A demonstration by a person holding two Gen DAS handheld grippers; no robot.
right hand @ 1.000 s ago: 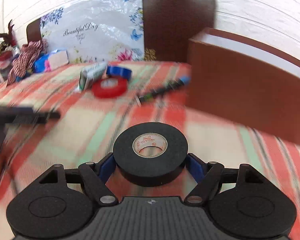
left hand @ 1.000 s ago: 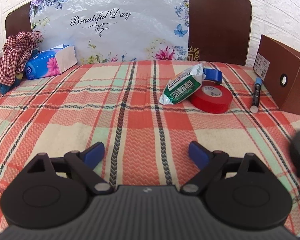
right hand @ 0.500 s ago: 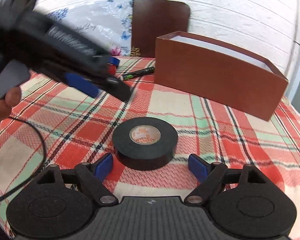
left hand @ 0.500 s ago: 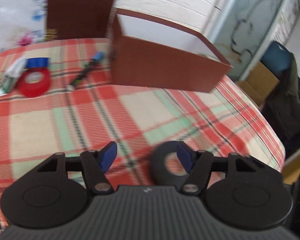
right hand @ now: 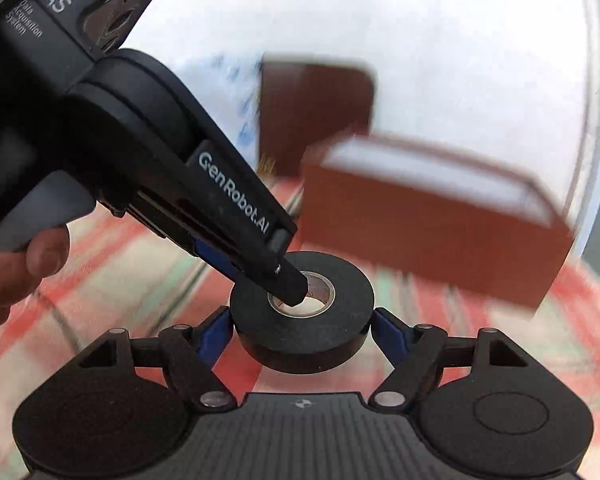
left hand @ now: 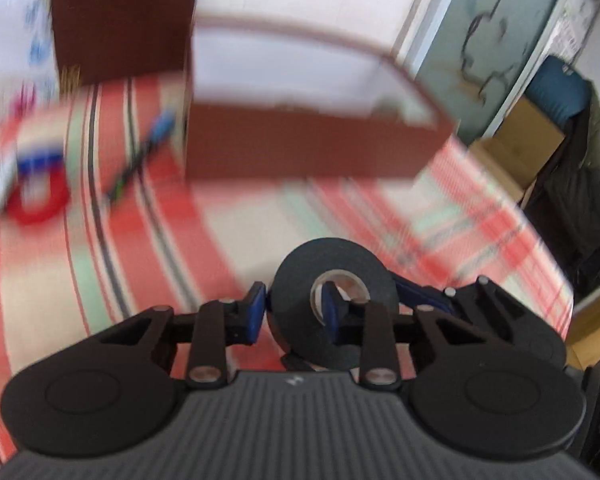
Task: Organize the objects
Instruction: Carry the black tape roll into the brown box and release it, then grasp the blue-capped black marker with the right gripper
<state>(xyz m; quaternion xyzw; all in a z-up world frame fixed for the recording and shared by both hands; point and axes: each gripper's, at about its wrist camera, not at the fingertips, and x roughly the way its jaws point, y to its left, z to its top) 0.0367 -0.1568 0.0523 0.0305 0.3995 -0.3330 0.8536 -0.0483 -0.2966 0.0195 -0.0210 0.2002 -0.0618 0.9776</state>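
The black tape roll (right hand: 302, 312) is off the plaid tablecloth (right hand: 132, 256), held between both grippers; half a second ago it lay flat on the cloth in front of the right gripper, with the left gripper still approaching from the left. The left gripper (left hand: 292, 314) has just been closing: one blue pad (left hand: 256, 312) now presses the roll's outer rim and the other finger (left hand: 330, 312) sits inside the core, so the roll's wall is pinched between them. The right gripper (right hand: 302, 334) has its two blue pads against opposite sides of the roll, jaws set wide around its full diameter; a second ago it gripped the roll the same way, then stood clear of it for a moment. In the right wrist view the left gripper comes in from the upper left, a hand (right hand: 16, 268) wrapped around its handle, and its tip covers part of the core hole. The brown box (right hand: 432, 232), open-topped, stands on the cloth behind the roll, well apart from it. In the blurred left wrist view a red tape roll (left hand: 38, 200), a blue tape roll (left hand: 40, 158) and a marker (left hand: 140, 164) lie further left, near the box's left end.
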